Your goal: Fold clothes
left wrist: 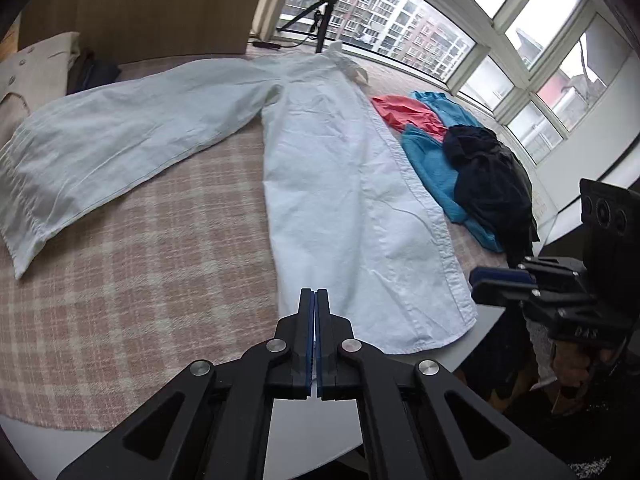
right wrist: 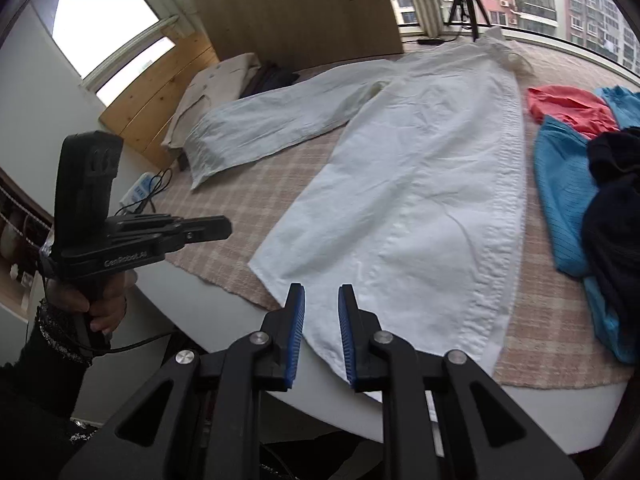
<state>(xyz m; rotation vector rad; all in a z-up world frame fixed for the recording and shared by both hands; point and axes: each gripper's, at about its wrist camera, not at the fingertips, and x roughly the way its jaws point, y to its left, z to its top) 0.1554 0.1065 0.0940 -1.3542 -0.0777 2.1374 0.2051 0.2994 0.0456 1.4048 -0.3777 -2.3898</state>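
White shirt (right wrist: 420,184) hem overhangs the table edge (right wrist: 224,308) at bottom centre; left gripper (left wrist: 314,300) pressed together, right gripper (right wrist: 321,300) spread, both holding nothing.

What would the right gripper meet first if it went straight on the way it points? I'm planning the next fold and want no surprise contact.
Most likely the near hem of the white cotton shirt, spread flat on the pink checked blanket. The right gripper is open and aimed at that hem; depth is hard to judge.

My tools: left tool (left wrist: 314,296) and right tool (right wrist: 321,292) matte black, blue ribbed pads, silver screws.
My sleeve (right wrist: 44,344): black, speckled cuff.
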